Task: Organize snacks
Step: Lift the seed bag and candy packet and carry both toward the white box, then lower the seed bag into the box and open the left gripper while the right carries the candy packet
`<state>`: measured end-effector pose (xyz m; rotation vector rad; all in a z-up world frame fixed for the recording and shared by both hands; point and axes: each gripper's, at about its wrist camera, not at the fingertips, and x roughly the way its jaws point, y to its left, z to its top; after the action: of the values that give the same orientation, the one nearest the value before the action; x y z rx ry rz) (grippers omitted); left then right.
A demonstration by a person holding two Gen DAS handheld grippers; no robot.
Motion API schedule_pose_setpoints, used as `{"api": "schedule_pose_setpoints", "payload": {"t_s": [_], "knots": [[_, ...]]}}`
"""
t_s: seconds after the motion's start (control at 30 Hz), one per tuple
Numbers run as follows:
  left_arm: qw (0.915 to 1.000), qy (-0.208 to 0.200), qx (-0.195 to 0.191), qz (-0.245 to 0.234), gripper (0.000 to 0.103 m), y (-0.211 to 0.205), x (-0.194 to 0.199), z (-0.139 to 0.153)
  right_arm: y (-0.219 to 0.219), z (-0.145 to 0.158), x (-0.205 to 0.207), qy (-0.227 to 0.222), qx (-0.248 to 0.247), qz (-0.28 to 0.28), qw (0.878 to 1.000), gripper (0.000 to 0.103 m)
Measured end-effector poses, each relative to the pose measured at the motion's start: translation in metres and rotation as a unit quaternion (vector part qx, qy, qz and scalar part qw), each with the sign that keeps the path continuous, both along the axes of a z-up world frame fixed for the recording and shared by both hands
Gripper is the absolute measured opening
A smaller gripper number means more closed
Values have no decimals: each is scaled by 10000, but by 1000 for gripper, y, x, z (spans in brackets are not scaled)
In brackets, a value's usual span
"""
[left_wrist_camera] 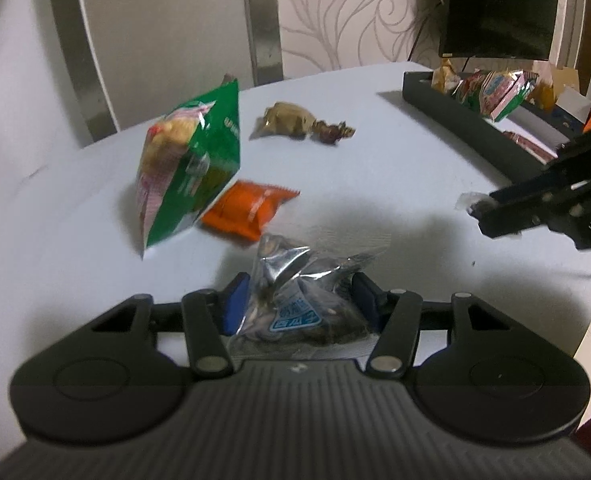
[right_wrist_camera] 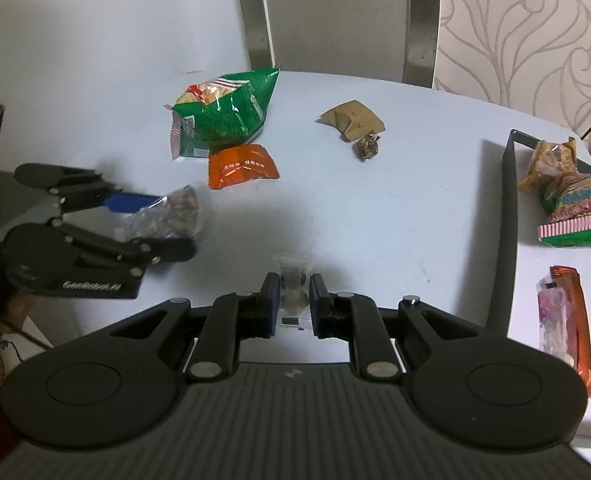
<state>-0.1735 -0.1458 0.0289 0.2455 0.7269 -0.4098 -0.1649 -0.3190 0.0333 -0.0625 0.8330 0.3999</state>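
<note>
The left gripper [left_wrist_camera: 300,300] clamps a crinkled clear plastic packet of dark seeds [left_wrist_camera: 295,300] between its blue pads. Beyond it on the white table [left_wrist_camera: 395,168] lie a green crisp bag [left_wrist_camera: 187,168] — overlapping an orange wrapper [left_wrist_camera: 251,208] — and a brown paper packet [left_wrist_camera: 287,120]. The right gripper [left_wrist_camera: 483,212] enters at right, pinching a small clear packet [left_wrist_camera: 469,201]; a black tray [left_wrist_camera: 467,120] holds more snacks.

a home dining room: patterned wallpaper [right_wrist_camera: 527,20], white table [right_wrist_camera: 395,200], chair back [left_wrist_camera: 79,40] behind it.
</note>
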Motion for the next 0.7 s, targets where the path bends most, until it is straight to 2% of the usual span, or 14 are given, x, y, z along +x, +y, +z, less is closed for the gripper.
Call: {"api": "schedule_pose_setpoints", "payload": {"t_s": [0.2, 0.43, 0.7], "knots": [[10000, -3, -65, -65, 59, -10, 5, 4, -14, 18, -10, -229, 111, -148, 9996, 19], [9998, -22, -142, -171, 59, -22, 7, 7, -59, 36, -20, -489, 80, -762, 9959, 19], [9994, -98, -136, -302, 59, -31, -1, 12, -118, 15, -17, -242, -206, -1611, 9864, 18]]}}
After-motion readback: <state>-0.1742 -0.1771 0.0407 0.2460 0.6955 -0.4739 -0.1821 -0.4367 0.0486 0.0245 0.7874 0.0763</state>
